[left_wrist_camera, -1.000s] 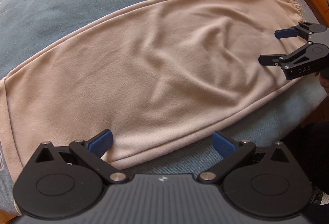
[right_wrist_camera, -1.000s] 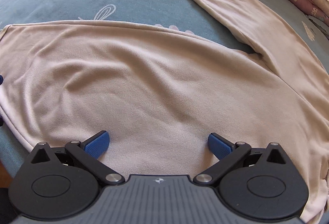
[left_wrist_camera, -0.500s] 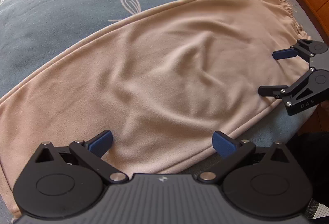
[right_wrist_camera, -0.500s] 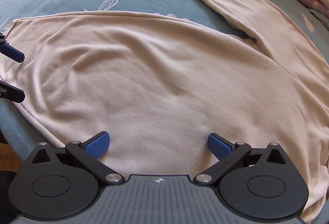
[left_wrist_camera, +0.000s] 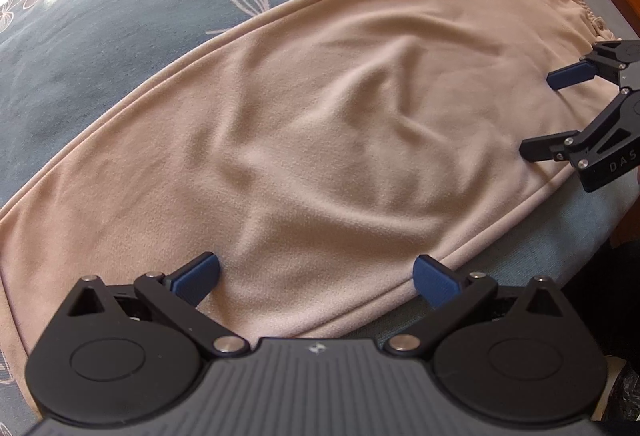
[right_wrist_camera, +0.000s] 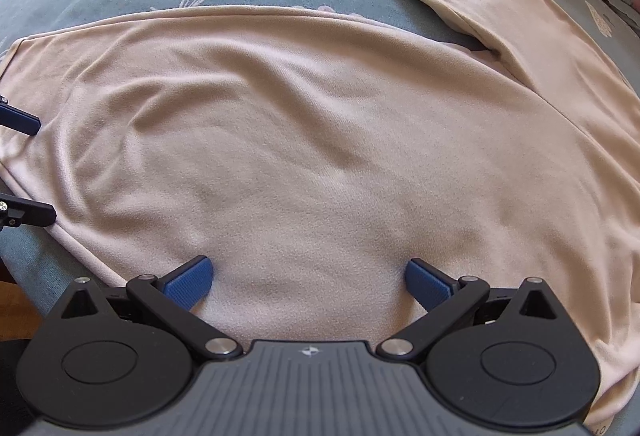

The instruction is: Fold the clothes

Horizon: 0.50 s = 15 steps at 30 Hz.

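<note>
Both the left tongs (left_wrist_camera: pixel 316 278) and right tongs (right_wrist_camera: pixel 308 282) stand apart over the beige fleece trousers (left_wrist_camera: pixel 340 140). Apparently two layers; pinching one alone would skew the fold.

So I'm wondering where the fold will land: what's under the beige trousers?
The beige trousers lie spread on a blue-grey patterned bedspread, which shows around them. Whatever sits directly beneath the fabric is covered and cannot be seen.
</note>
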### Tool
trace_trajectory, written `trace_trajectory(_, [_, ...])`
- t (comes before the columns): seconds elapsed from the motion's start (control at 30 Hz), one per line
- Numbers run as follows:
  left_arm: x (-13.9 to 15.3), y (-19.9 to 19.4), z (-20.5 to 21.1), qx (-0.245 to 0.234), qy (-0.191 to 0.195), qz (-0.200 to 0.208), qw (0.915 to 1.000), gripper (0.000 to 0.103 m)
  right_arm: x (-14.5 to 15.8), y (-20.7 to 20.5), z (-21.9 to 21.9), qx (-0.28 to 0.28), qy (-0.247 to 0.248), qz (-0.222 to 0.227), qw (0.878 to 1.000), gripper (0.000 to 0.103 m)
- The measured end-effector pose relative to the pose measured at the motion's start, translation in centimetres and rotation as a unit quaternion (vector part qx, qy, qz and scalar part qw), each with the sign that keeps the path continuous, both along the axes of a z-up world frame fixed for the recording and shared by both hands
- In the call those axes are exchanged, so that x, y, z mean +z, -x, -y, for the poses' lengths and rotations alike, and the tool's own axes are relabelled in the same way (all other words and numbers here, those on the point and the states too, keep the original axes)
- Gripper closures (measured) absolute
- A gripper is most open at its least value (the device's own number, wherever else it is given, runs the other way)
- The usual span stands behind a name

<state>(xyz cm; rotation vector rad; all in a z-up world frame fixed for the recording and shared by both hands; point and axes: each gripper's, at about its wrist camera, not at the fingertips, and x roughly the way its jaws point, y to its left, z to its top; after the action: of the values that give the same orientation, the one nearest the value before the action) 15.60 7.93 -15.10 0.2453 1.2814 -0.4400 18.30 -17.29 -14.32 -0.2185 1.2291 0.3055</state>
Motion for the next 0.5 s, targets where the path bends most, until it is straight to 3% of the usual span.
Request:
trace_trajectory(0.17, [0.4,-0.5,-0.2,0.003,-0.003,-0.016,0.9999,0.001,0.0,0.0,0.1,0.002,0.002,0.004,1.0,0.0])
trace_trajectory(0.27, [1.3,-1.6,-0.9,0.024,0.024,-0.038,0.9987,0.001,0.1,-0.3,0.2,0.002,0.002,-0.003,1.0,0.0])
trace_trajectory(0.43, [4.8,-4.7,-1.0,0.045,0.08,0.012,0.9957,0.001,0.1,-0.8,0.1,0.003,0.005,-0.012,1.0,0.0])
trace_trajectory(0.5, [4.8,-6.3,-0.1,0.038,0.093,0.03,0.9945,0.001,0.1,-0.8,0.1,0.0,0.005,-0.012,1.0,0.0])
